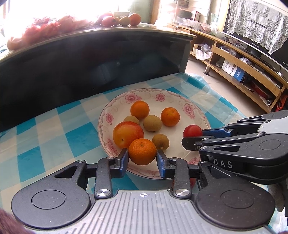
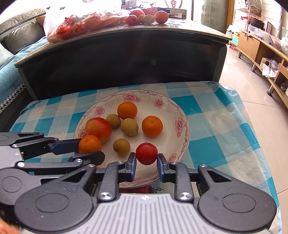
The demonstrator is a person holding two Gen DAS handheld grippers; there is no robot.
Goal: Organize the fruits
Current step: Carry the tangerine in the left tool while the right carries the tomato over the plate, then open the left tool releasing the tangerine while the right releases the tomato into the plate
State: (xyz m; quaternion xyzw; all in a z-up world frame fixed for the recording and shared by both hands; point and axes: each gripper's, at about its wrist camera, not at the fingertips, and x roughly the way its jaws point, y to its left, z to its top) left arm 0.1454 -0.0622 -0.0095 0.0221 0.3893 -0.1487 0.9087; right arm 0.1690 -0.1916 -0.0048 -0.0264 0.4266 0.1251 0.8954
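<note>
Two black grippers with blue finger pads work over a round white ceramic plate [image 1: 106, 117] rimmed with pink flowers, which rests on a blue-and-white checked tablecloth [image 1: 45, 136]. Left wrist view: the left gripper [image 1: 142, 158] brackets a small orange mandarin [image 1: 142, 151] at the near edge of the plate, its left pad touching the fruit and its right pad at the rind, so the jaws are closed on it. Touching this mandarin behind is a larger red-and-yellow plum-like fruit [image 1: 128, 134]; three dull tan-green longan-like fruits [image 1: 152, 122] and two further mandarins [image 1: 170, 116] lie scattered across the plate. At the right, the right gripper [image 1: 193, 134] enters sideways, nipping a small glossy red tomato [image 1: 192, 131] over the plate's right side. Right wrist view: the right gripper [image 2: 146, 160] clasps the red tomato [image 2: 146, 153] between both pads, above the near part of the plate [image 2: 181, 136]; whether the tomato touches the plate cannot be told. At the left, the left gripper [image 2: 84, 149] grips its mandarin [image 2: 89, 144], which sits against the red-and-yellow fruit [image 2: 98, 129]. Behind the tablecloth [image 2: 216, 144] stands a dark cabinet [image 2: 126, 59], whose top carries more fruit [image 2: 147, 17] and a red-printed plastic bag [image 2: 81, 25].
</note>
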